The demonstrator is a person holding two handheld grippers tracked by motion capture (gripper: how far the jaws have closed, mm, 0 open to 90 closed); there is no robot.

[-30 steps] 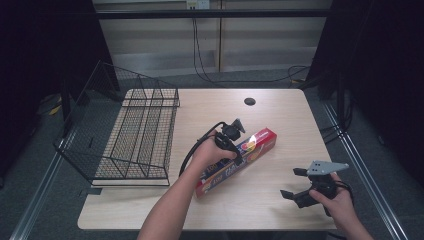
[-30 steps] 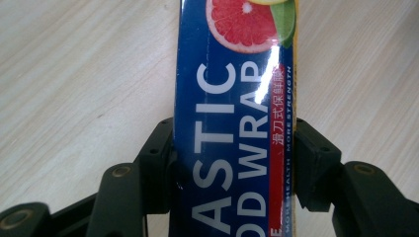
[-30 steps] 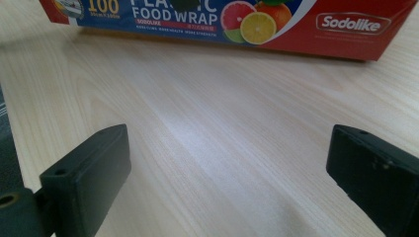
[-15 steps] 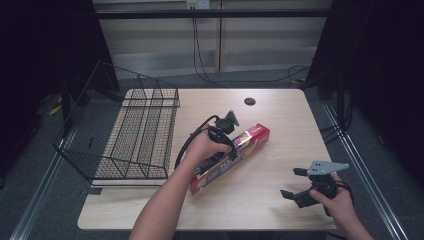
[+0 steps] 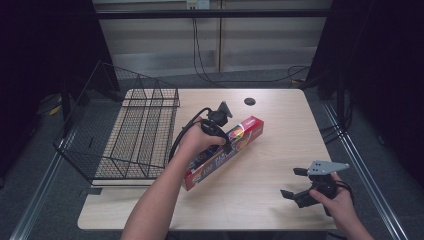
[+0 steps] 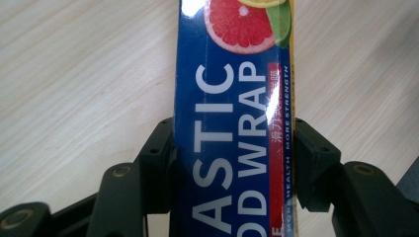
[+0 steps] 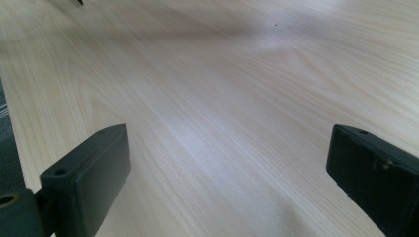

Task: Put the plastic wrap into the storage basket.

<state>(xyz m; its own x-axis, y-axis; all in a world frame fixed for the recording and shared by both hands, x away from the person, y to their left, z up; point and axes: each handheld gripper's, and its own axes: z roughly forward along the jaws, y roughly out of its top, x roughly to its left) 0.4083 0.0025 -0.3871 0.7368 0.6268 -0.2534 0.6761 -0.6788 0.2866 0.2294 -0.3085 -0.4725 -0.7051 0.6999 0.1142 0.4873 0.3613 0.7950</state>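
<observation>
Right hand-held gripper, black with a grey three-cornered plate on top, sits near the front right corner of the pale wood-grain surface, jaws spread wide, nothing between them; in the right gripper view just bare wood lies between the two black pads. Left hand-held gripper, near the surface's middle, is clamped across a long blue and red cardboard box of plastic wrap; in the left gripper view both jaws press the box's long sides, grapefruit print beyond the grip. Box lies diagonal, near end toward the front left, far red end toward the back right. Black wire basket stands along the left edge, overhanging it. Small dark round hole near the back edge.
</observation>
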